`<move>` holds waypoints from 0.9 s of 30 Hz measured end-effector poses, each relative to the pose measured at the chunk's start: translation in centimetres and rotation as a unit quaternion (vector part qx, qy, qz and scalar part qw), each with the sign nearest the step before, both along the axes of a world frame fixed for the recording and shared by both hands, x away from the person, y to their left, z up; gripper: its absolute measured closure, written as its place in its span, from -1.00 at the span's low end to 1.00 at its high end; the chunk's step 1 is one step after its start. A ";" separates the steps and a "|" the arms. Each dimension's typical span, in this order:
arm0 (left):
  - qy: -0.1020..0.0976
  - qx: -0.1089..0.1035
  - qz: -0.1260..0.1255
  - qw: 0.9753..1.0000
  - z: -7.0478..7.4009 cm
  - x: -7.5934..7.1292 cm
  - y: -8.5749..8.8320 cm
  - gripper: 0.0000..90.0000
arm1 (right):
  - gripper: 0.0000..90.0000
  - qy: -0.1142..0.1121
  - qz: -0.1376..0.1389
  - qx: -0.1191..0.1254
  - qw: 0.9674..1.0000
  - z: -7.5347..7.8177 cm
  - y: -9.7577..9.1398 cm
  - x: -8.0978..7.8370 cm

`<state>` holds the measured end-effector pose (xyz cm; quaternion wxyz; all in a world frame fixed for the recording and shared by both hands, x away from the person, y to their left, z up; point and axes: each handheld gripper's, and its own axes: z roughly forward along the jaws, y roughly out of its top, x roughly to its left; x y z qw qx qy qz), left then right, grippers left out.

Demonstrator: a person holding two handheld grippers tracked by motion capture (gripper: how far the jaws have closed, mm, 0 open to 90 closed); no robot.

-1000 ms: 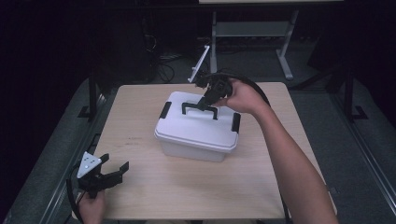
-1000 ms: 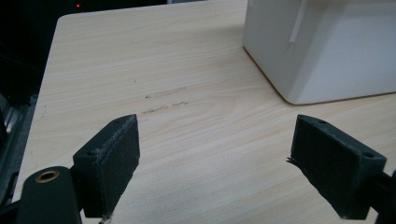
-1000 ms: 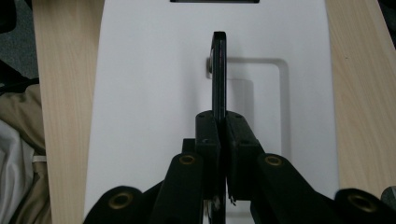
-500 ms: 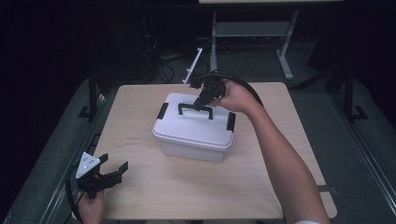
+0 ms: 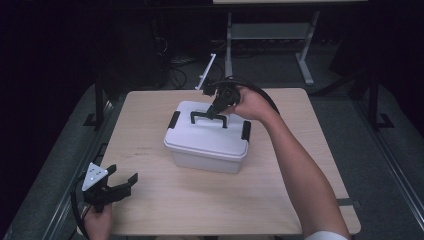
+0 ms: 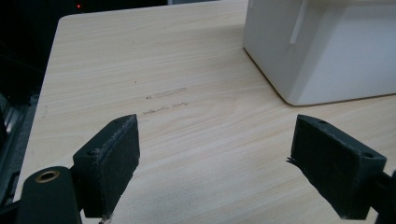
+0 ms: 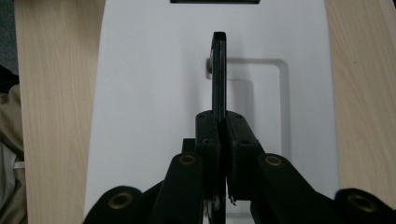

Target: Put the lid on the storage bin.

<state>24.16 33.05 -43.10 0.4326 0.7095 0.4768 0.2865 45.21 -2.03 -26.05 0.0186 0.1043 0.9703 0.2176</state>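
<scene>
Pinching flat black handle (image 7: 219, 74) — smooth white box (image 5: 207, 142)

Bench and background

A pale wooden bench (image 5: 280, 200) bears faint scuff marks (image 6: 166, 100); behind it stand a metal frame (image 5: 270, 35) and cables (image 5: 180, 65).

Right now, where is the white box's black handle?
In the high view the black handle stands raised on the white box at mid-table, pinched in the right claw.

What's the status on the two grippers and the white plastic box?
Right gripper shut on the black handle, raised upright over the white plastic lidded box. Left gripper open, idle near the table's front corner. Nothing in the way.
</scene>
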 end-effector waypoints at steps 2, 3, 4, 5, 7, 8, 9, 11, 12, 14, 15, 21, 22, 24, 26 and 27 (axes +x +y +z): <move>0.000 -0.001 0.001 1.000 0.0 0.0 0.0 -0.67 | 0.88 0.000 0.002 0.001 1.000 0.0 0.1 0.1; 0.000 0.000 0.001 1.000 0.0 0.0 0.1 -0.67 | 0.88 0.001 0.004 0.003 1.000 -0.1 0.1 0.1; 0.001 -0.001 0.002 1.000 0.0 0.0 0.1 -0.67 | 0.88 0.001 0.005 0.002 1.000 -0.1 0.1 0.1; 0.000 -0.002 0.003 1.000 0.0 0.0 0.1 -0.67 | 0.88 0.001 0.006 0.002 1.000 -0.1 0.2 0.1; 0.000 -0.002 0.003 1.000 0.0 0.0 0.2 -0.67 | 0.88 0.001 0.006 0.002 1.000 -0.1 0.2 0.1; 0.000 -0.002 0.003 1.000 0.0 0.0 0.2 -0.67 | 0.88 -0.001 0.008 0.001 1.000 -0.2 0.2 0.1; 0.000 -0.002 0.003 1.000 0.0 0.0 0.2 -0.67 | 0.88 -0.002 0.010 0.000 1.000 -0.2 0.3 0.1; 0.000 -0.002 0.003 1.000 0.0 0.0 0.2 -0.67 | 0.88 -0.004 0.012 -0.004 1.000 -0.2 0.3 0.1; 0.000 -0.002 0.003 1.000 0.0 0.0 0.2 -0.67 | 0.88 -0.005 0.013 -0.004 1.000 -0.1 0.3 0.0; 0.000 -0.002 0.002 1.000 0.0 0.0 0.1 -0.67 | 0.88 -0.007 0.012 -0.003 1.000 0.0 0.3 0.0; 0.000 -0.002 0.002 1.000 0.0 0.0 0.1 -0.67 | 0.88 -0.006 0.011 -0.003 1.000 0.0 0.3 0.1; 0.001 -0.003 0.002 1.000 -0.1 0.1 0.1 -0.67 | 0.88 -0.005 0.012 -0.002 1.000 -0.1 0.3 0.3; 0.001 -0.002 0.001 1.000 -0.1 0.1 0.1 -0.67 | 0.88 -0.005 0.012 -0.002 1.000 -0.1 0.3 0.4; 0.001 -0.002 0.001 1.000 -0.1 0.0 0.2 -0.67 | 0.88 -0.002 0.012 -0.004 1.000 -0.3 0.4 0.4; 0.001 -0.005 0.004 1.000 -0.1 0.0 0.3 -0.67 | 0.87 -0.001 0.016 -0.009 1.000 -0.5 0.5 0.4; 0.000 -0.005 0.005 1.000 -0.1 0.0 0.4 -0.67 | 0.87 0.001 0.013 -0.008 1.000 -0.6 0.5 0.4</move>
